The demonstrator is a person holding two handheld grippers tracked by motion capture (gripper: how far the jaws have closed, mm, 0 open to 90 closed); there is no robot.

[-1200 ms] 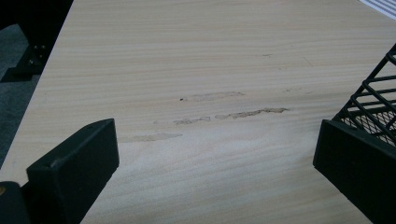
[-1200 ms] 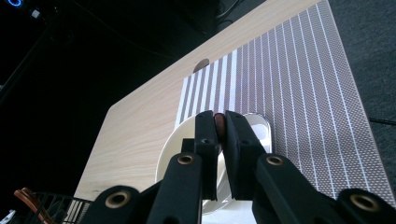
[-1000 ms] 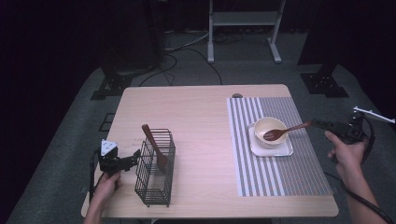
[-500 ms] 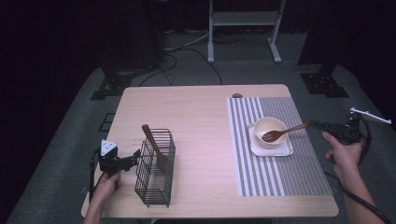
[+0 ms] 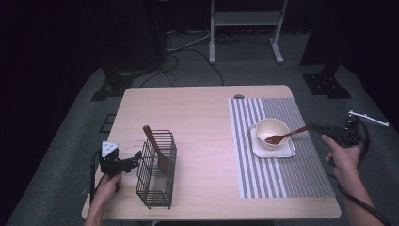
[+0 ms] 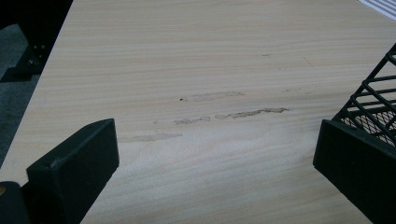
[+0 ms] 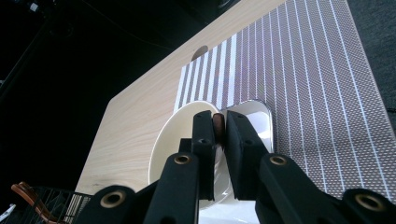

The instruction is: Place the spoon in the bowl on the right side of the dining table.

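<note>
A wooden fork (image 5: 287,135) rests with its tines in a cream bowl (image 5: 272,128) that sits on a white square plate (image 5: 275,149). My right gripper (image 5: 321,127) is at the fork's handle end, over the right side of the striped placemat (image 5: 287,179). In the right gripper view its jaws have just been opening slightly, and the pads still hug the handle (image 7: 217,122) above the bowl (image 7: 170,144). My left gripper (image 5: 137,157) stands open beside a black wire basket (image 5: 157,181) that holds a wooden spatula (image 5: 156,149). Nothing lies between its fingers (image 6: 74,158); the basket (image 6: 373,100) is just past the right jaw.
The light wooden table (image 5: 197,117) has bare room in its middle and back. Its left edge lies close to my left hand, and its right edge runs near the right gripper. A small round hole (image 5: 239,96) sits by the placemat's far corner.
</note>
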